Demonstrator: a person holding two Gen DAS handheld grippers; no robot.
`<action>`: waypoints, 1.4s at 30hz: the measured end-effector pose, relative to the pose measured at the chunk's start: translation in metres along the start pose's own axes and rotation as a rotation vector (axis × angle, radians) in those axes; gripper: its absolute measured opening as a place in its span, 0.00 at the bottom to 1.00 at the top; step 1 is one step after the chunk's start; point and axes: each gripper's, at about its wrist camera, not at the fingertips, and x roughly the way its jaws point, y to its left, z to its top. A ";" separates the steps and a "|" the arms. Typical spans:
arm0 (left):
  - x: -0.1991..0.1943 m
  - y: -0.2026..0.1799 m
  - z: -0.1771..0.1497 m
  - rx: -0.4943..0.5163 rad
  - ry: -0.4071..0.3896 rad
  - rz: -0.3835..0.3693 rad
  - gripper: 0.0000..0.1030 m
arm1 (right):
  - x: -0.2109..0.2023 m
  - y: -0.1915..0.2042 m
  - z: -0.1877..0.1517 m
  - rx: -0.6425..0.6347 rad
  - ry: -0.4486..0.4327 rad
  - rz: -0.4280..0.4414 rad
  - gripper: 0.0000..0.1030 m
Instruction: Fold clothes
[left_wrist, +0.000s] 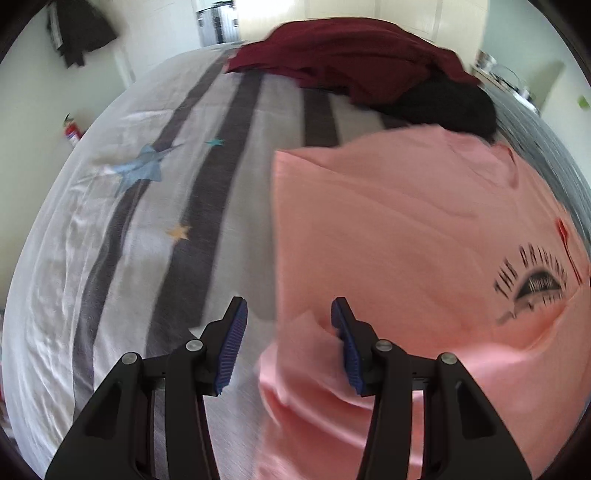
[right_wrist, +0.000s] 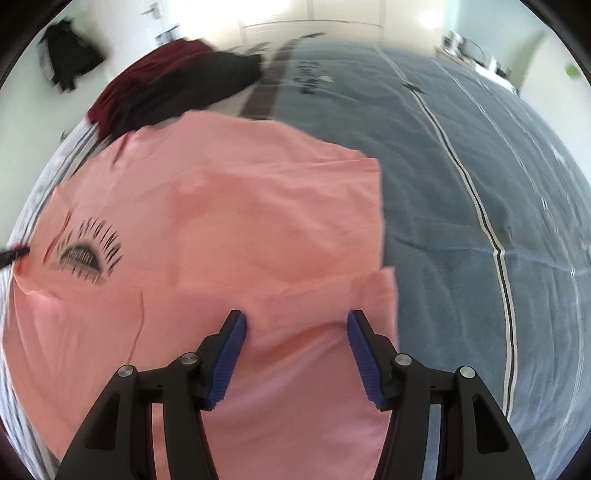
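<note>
From my remote station, I note the left gripper (left_wrist: 288, 314) nearest the lens: its blue ribbed jaws stand apart, nothing pressed between them. They straddle the left edge of the salmon-pink cotton T-shirt (left_wrist: 406, 240), one finger over the shirt's sleeve corner, the other over bare bedding. Whether the tips touch the cloth I cannot tell; the frame is blurred.

The right gripper (right_wrist: 297, 325) also has its jaws apart and empty, poised over the shirt's right side near a small folded flap at the hem edge.

The T-shirt lies spread flat on the bed, print side up, with a black eye-and-lettering graphic (right_wrist: 88, 254) and red streaks beside it. In the right wrist view, a dark tip, probably the other gripper, shows at the far left edge by the graphic.

Under the shirt's left side lies a white bed sheet with dark grey stripes and small star motifs (left_wrist: 110, 229); under its right side lies a blue-grey quilt with thin white-and-black lines (right_wrist: 461, 166).

Beyond the shirt's collar sits a heap of dark maroon cloth (left_wrist: 351, 51) touching a black garment (left_wrist: 450, 107). On the far wall hangs a dark piece of clothing (left_wrist: 79, 29).
</note>
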 end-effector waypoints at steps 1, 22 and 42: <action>-0.003 0.005 0.002 -0.014 -0.015 0.007 0.44 | 0.003 -0.006 0.005 0.025 0.003 -0.012 0.50; -0.064 0.052 -0.025 -0.145 -0.128 -0.124 0.59 | -0.036 -0.049 -0.029 0.039 -0.069 0.017 0.51; -0.030 0.009 -0.012 0.051 -0.030 -0.182 0.04 | -0.010 -0.033 -0.018 -0.061 -0.013 -0.040 0.04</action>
